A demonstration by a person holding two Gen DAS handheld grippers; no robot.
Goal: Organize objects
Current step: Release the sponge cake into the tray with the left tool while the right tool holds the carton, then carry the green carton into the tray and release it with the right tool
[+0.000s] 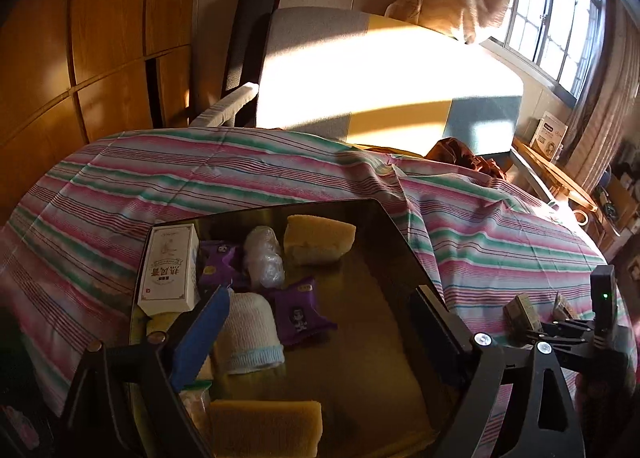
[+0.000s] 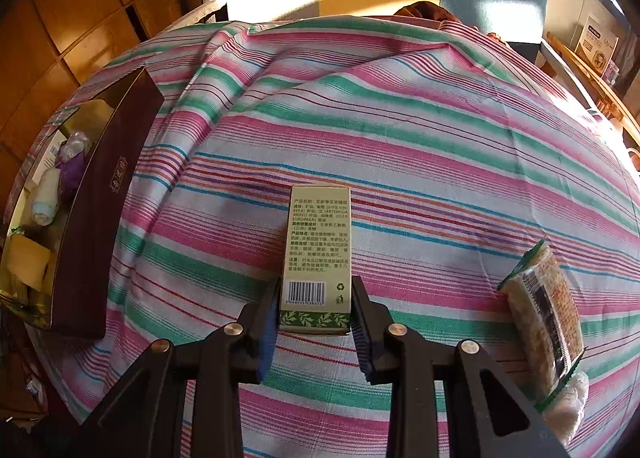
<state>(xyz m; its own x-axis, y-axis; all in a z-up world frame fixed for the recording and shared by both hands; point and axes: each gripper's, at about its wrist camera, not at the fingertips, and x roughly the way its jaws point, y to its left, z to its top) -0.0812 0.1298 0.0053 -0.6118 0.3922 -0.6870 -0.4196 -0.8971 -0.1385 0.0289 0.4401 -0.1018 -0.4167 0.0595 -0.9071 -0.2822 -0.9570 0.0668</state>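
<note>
The right gripper (image 2: 316, 322) is clamped on a green-printed carton (image 2: 318, 254) lying on the striped cloth (image 2: 440, 137), its far print too small to read, while the left gripper (image 1: 320, 322), jaws wide apart, hangs over the half-hidden dark box (image 1: 380, 250) of sponges and packets.

Open striped cloth (image 2: 420, 129) beyond and beside the green carton (image 2: 318, 254), free for passage. Snack packet (image 2: 548, 310) blocking the right. Dark box (image 2: 104, 193) walling the left; inside, crowded left half, bare floor (image 1: 372, 322) on the right.
</note>
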